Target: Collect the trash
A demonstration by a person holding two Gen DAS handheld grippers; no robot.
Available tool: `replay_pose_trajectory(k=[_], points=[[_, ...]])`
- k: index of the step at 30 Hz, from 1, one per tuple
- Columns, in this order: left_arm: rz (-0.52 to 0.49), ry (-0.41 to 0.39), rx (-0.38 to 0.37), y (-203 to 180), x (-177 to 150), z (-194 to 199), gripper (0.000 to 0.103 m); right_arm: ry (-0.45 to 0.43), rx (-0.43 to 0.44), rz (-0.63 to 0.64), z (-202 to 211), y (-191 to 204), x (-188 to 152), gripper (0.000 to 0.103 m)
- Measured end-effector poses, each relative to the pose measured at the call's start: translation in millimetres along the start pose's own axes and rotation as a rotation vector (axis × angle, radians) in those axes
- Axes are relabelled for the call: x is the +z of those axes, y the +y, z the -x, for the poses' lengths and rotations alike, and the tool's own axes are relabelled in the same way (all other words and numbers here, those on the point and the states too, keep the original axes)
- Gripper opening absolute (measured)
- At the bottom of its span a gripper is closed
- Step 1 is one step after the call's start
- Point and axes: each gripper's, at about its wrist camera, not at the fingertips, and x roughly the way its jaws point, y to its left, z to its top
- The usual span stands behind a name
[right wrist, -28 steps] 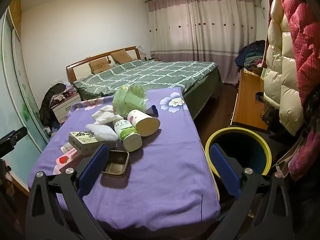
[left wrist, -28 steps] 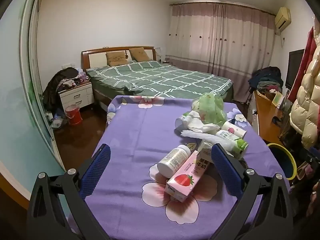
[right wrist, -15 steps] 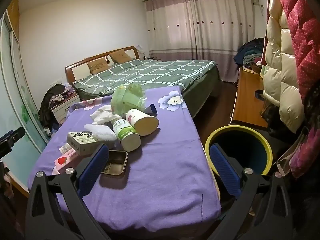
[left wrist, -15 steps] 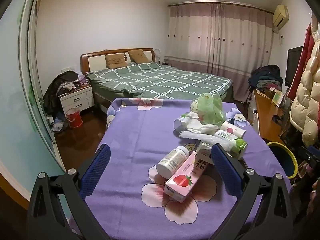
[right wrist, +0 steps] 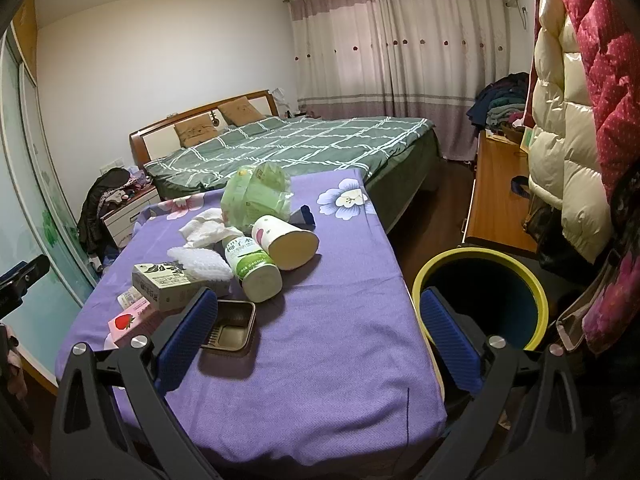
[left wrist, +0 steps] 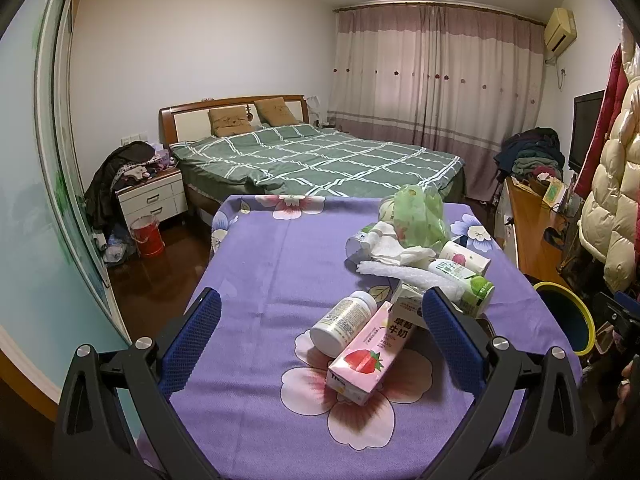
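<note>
A table with a purple flowered cloth (left wrist: pixel 260 264) holds a heap of trash. A pink strawberry milk carton (left wrist: pixel 370 354) and a white pill bottle (left wrist: pixel 344 322) lie nearest my left gripper (left wrist: pixel 320 332), which is open and empty above the near edge. Behind lie a green-capped bottle (right wrist: pixel 252 264), a paper cup (right wrist: pixel 286 242), a small box (right wrist: pixel 168 282), tissues (right wrist: pixel 206 230), a green plastic bag (right wrist: pixel 254 196) and a brown tray (right wrist: pixel 230 328). My right gripper (right wrist: pixel 316 332) is open and empty, between the tray and a yellow-rimmed bin (right wrist: pixel 480 292).
The bin stands on the floor right of the table (left wrist: pixel 564 316). A bed (left wrist: pixel 320 160) lies beyond the table. A wooden desk (right wrist: pixel 500 196) and hanging coats (right wrist: pixel 572 140) line the right wall. A nightstand (left wrist: pixel 152 196) and red bucket (left wrist: pixel 147 232) stand at the left.
Both views have shifted only slightly. The objects on the table have not moved and both grippers stay open.
</note>
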Motion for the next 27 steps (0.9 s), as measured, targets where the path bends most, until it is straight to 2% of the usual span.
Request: replay_pose_trajectory(k=[27], points=[[-0.002, 0.019, -0.007, -4.1, -7.6, -7.4, 0.099, 0.009, 0.005, -0.012, -5.1, -2.6, -3.6, 0.097]])
